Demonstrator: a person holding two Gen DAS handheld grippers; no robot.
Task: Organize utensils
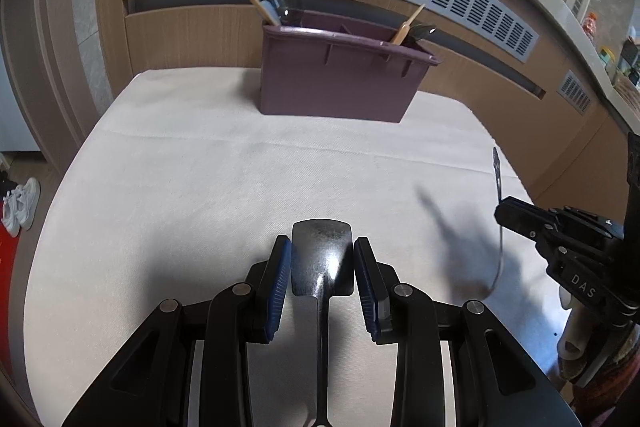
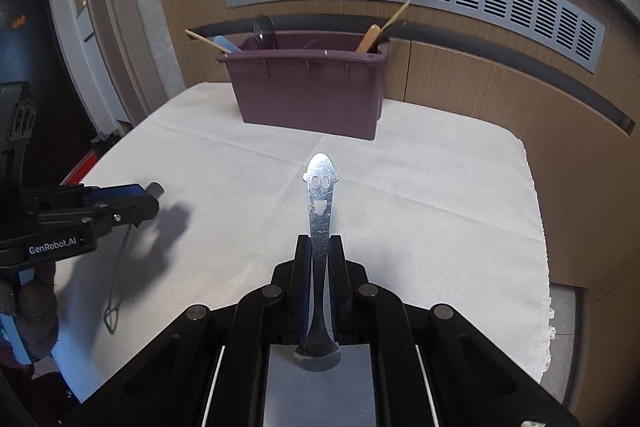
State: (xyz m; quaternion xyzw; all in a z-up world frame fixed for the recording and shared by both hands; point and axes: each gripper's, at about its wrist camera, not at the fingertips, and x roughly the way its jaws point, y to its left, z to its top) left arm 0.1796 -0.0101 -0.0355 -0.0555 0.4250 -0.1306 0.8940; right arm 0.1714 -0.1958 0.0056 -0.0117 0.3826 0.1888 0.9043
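Right gripper (image 2: 320, 255) is clamped on the flat handle of a steel utensil with a smiley face (image 2: 320, 187), the handle end sticking out ahead of the fingertips and its rounded working end tucked back between the arms, so whether it is a spoon or a fork is hard to say. Left gripper (image 1: 322, 267) holds a dark metal spatula (image 1: 322, 255) by the edges of its blade, blue pads (image 1: 280, 279) pressed to either side, the handle running back under the camera. Straight ahead of both, at the far edge of the white tablecloth (image 1: 200, 167), stands a purple utensil caddy (image 1: 336, 79) with wooden-handled tools (image 1: 256, 3) leaning in its end compartments. Each gripper appears off to the side of the other.
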